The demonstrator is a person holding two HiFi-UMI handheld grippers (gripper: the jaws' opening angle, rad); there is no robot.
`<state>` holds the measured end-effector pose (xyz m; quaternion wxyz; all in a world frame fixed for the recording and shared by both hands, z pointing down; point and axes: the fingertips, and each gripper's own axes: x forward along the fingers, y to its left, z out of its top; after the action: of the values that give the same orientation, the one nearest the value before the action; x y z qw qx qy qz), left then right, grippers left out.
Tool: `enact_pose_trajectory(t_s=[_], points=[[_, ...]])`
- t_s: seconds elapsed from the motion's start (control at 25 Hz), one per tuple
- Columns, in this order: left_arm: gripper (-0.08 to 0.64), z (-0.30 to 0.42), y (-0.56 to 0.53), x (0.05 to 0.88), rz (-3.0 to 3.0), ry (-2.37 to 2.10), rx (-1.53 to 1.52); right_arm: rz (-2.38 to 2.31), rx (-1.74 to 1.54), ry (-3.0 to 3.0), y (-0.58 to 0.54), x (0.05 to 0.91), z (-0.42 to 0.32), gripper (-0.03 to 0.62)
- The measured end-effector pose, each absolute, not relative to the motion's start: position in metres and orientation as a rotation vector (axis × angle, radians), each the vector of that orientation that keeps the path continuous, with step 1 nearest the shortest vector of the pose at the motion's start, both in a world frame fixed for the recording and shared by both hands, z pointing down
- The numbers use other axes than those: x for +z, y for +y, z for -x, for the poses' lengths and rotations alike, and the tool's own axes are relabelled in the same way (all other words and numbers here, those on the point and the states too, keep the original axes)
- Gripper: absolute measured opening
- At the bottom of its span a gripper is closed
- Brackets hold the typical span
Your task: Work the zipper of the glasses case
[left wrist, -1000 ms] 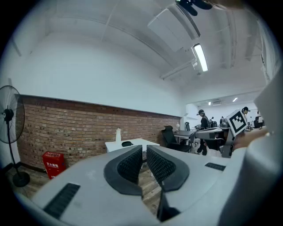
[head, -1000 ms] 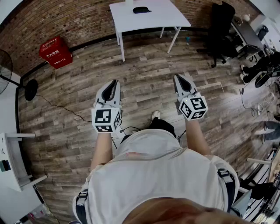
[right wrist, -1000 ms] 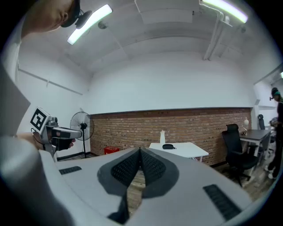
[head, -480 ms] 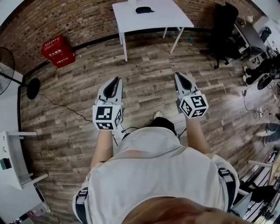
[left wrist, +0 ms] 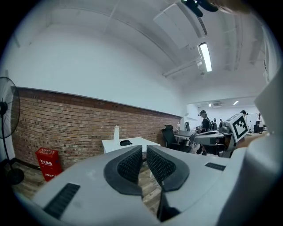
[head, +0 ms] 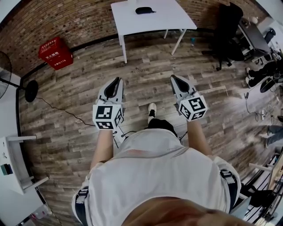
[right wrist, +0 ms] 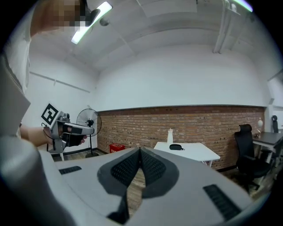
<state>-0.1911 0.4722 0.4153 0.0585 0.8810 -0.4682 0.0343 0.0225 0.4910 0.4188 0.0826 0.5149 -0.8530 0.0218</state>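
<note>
Right gripper [head: 174, 78] and left gripper [head: 116, 81] forward, fingers [right wrist: 124, 170] closed, empty, glasses case [head: 144, 10] well ahead on table [head: 154, 23]

The person wears a white short-sleeved T-shirt [head: 154, 176] with a faint red striped print on the chest, dark trousers [head: 162, 125] and a white shoe [head: 151, 109]. Dark straps [head: 226, 177] with pale buckles sit at both sides of the waist. The left gripper [head: 117, 80] and right gripper [head: 174, 77] have pale grey shells that taper to a point, with dark insets. Each carries a white marker cube [head: 107, 118] printed with black square patterns. The fingers [left wrist: 131, 164] are black pads with a fine ribbed texture, and dark grilled slots [left wrist: 62, 199] flank them on the shell.
</note>
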Motion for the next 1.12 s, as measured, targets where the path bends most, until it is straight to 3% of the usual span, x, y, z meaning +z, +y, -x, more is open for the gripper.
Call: enact_pose_trajectory(t_s=[0.68, 1.12], points=[[0.038, 0.073, 0.245, 0.39, -2.661, -1.48, 0.2, -1.624, 0.264, -2.58, 0.254, 0.427, -0.161, 0.052], [0.038, 0.042, 0.149, 0.402, -2.597, -1.524, 0.264, -1.519, 0.373, -2.655, 0.151, 0.448, -0.185, 0.052]])
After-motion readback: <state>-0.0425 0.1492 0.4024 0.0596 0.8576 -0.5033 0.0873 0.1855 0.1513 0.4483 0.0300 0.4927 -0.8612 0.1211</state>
